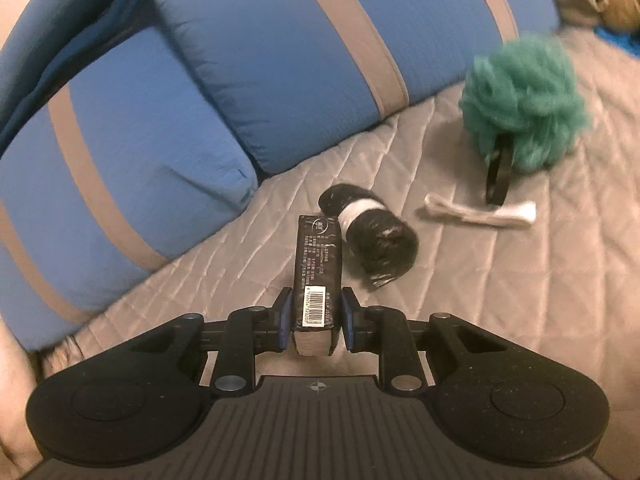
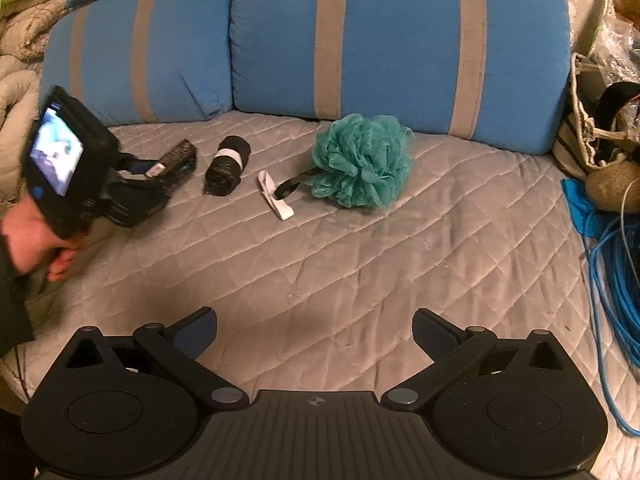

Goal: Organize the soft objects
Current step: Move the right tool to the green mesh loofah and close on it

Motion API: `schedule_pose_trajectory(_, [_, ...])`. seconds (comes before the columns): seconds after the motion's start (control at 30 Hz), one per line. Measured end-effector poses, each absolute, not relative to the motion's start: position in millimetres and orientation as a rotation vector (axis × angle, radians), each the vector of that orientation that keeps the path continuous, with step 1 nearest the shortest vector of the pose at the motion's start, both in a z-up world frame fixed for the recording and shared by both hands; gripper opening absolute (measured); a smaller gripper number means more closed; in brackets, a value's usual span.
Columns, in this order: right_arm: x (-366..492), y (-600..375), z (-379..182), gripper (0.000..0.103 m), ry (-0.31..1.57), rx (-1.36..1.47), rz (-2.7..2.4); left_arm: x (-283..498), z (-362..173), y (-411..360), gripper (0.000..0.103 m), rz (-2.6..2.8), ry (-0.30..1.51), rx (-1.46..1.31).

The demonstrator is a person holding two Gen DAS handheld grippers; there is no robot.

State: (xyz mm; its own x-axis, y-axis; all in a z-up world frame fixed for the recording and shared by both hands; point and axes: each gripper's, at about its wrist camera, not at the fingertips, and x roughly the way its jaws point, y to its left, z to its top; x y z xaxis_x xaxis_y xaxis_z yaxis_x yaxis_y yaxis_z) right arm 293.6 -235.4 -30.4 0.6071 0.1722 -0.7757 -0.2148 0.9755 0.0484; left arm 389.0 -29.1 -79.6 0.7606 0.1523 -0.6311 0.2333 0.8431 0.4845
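Note:
My left gripper (image 1: 316,318) is shut on a black rectangular pack (image 1: 316,268) with a barcode label, held just above the quilted grey cover (image 1: 500,300). From the right wrist view the same gripper (image 2: 160,170) and pack (image 2: 176,158) show at the left. A black roll with a white band (image 1: 370,236) (image 2: 228,164) lies just right of the pack. Further right lie a white folded cloth (image 1: 480,212) (image 2: 274,196) and a teal mesh bath sponge (image 1: 524,108) (image 2: 362,160) with a black loop. My right gripper (image 2: 316,334) hovers open over the near part of the cover, holding nothing.
Two blue cushions with grey stripes (image 2: 400,48) (image 1: 120,152) line the back. A person's hand (image 2: 36,244) holds the left gripper. At the right edge are a striped bag (image 2: 584,136) and a coil of blue cable (image 2: 616,280). Crumpled bedding (image 2: 20,40) lies at the far left.

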Motion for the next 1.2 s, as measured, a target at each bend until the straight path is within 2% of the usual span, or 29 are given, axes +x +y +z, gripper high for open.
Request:
schedule_pose_trajectory(0.47, [304.5, -249.2, -33.3, 0.103, 0.862, 0.007, 0.132, 319.6, -15.7, -11.1, 0.024, -0.051, 0.780, 0.241])
schedule_pose_trajectory(0.8, [321.1, -257.1, -25.3, 0.103, 0.801, 0.048, 0.173, 262.1, -4.0, 8.5, 0.024, -0.025, 0.870, 0.098])
schedule_pose_trajectory(1.2, [358.6, -253.6, -32.5, 0.103, 0.713, 0.008, 0.224, 256.0, -0.4, 14.5, 0.024, -0.121, 0.887, 0.040])
